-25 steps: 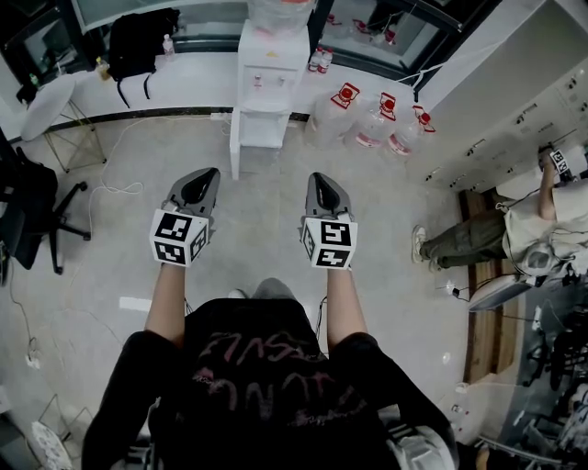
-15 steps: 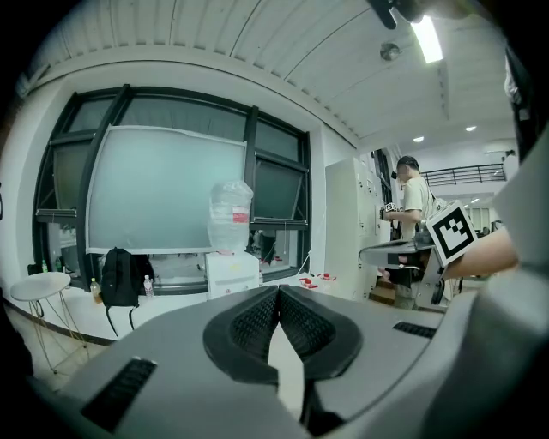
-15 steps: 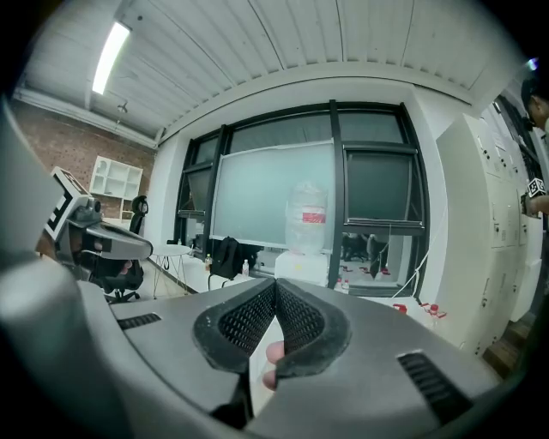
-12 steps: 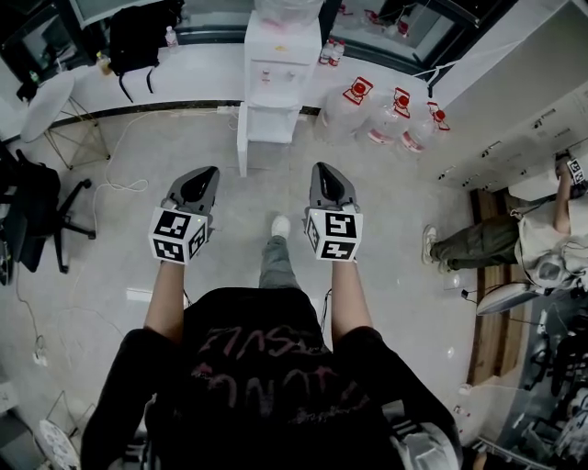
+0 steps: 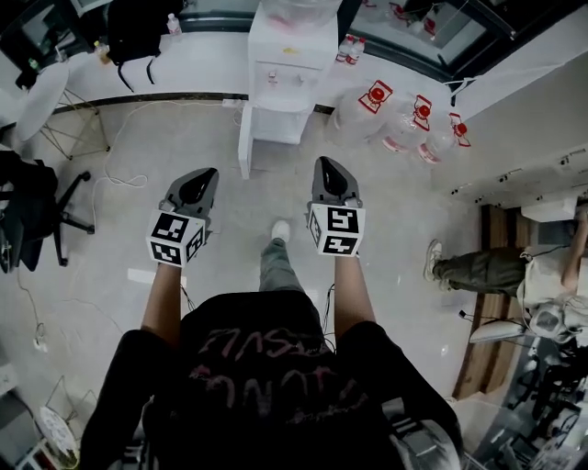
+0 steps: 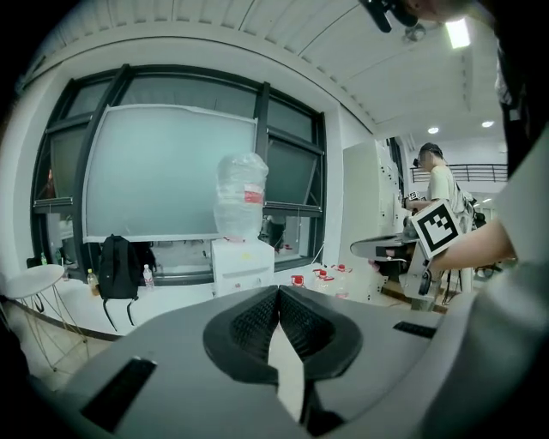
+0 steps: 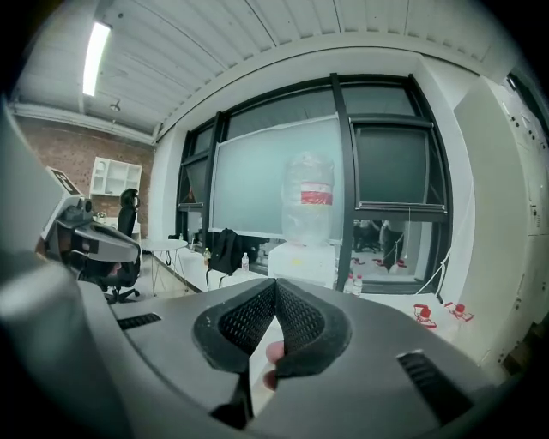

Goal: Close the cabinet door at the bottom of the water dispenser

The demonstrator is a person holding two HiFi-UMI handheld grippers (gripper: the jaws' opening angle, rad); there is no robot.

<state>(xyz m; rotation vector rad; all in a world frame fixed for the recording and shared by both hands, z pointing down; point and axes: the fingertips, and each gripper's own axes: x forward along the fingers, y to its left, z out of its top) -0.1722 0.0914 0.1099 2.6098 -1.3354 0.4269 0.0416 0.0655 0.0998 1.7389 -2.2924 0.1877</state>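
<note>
Nearer than a second ago: one white floor-standing water dispenser (image 5: 292, 64), top centre; approach under way. One white cabinet door (image 5: 244, 142) at its base, swung open, untouched. Three clear red-labelled water jugs (image 5: 407, 124), upper right. Two grey grippers, left gripper (image 5: 208, 174) and right gripper (image 5: 323, 163), mid-frame, jaws pressed together, empty.

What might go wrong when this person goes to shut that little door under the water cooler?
The white cabinet door stands open, edge-on, from the white water dispenser; the shut left gripper or right gripper might slip off that thin edge. A hard shove might rock the clear bottle on top. The clear water jugs with red labels crowd the floor to the right, so a step there may knock one.
</note>
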